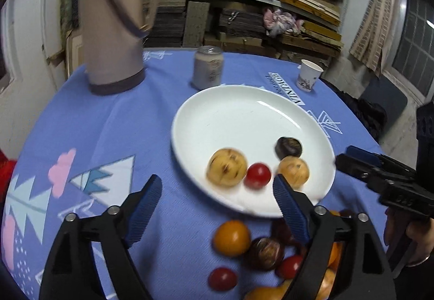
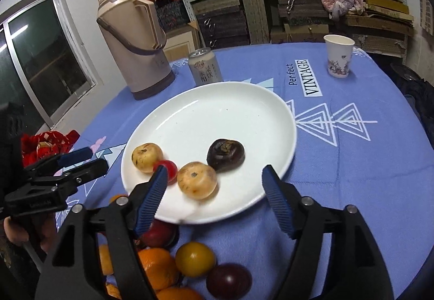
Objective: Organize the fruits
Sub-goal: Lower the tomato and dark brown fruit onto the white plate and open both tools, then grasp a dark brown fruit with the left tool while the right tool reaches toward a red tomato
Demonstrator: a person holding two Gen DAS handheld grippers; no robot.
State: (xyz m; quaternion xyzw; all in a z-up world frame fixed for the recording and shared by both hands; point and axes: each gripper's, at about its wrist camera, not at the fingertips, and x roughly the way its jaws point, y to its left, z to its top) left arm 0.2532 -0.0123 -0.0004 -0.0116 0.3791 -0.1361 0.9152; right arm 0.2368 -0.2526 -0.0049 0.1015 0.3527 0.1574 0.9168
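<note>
Your plate (image 2: pixel 190 120) holds four fruits near its front rim; the loose pile (image 2: pixel 190 259) waits on the surface (image 2: pixel 352 177) below. Both tongs, left (image 1: pixel 214 199) and right (image 2: pixel 214 191), are released and empty. Nudge that rim and they could roll off.

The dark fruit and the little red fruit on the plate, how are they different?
The dark fruit is blackish-brown; the red fruit is bright red. The dark fruit looks bigger and squat, with a rough tuft on top; the red fruit is small, round and smooth. The red fruit touches a tan fruit; the dark fruit lies farther right. Both rest on the white plate.
</note>
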